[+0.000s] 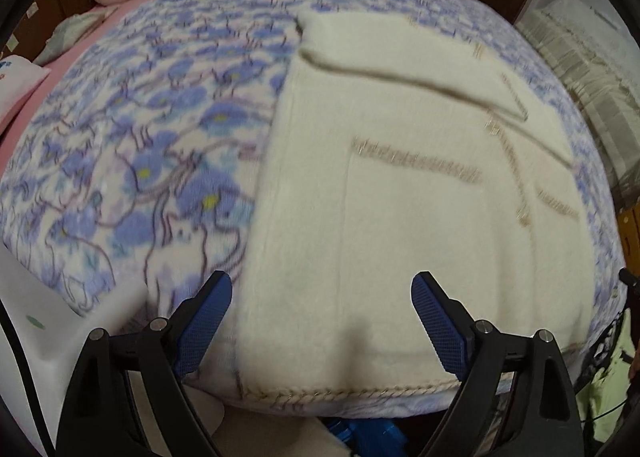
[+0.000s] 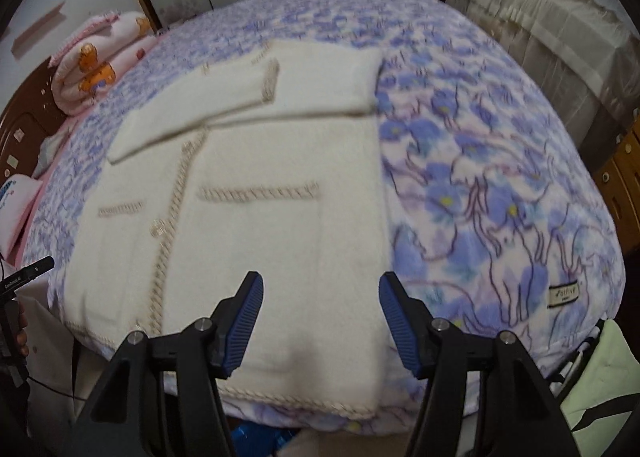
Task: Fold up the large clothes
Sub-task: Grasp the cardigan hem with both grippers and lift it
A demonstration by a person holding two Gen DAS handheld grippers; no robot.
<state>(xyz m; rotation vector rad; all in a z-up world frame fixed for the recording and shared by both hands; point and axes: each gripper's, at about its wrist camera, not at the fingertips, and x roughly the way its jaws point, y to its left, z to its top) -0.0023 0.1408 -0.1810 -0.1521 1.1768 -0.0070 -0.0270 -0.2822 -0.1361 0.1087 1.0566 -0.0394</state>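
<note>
Cream knitted cardigan (image 1: 400,185) on the blue floral bed (image 1: 140,161); its hem lies under my left hand-held gripper (image 1: 322,321) and right hand-held gripper (image 2: 321,323), both wide and empty. I'd pinch both hem corners evenly.

A blue flowered blanket (image 2: 480,185) covers the bed. At its far left corner lies a rolled pink quilt (image 2: 96,65) with orange bears. A pink pillow (image 2: 20,197) rests at the left edge. A covered cabinet (image 2: 540,37) stands beside the right edge.
</note>
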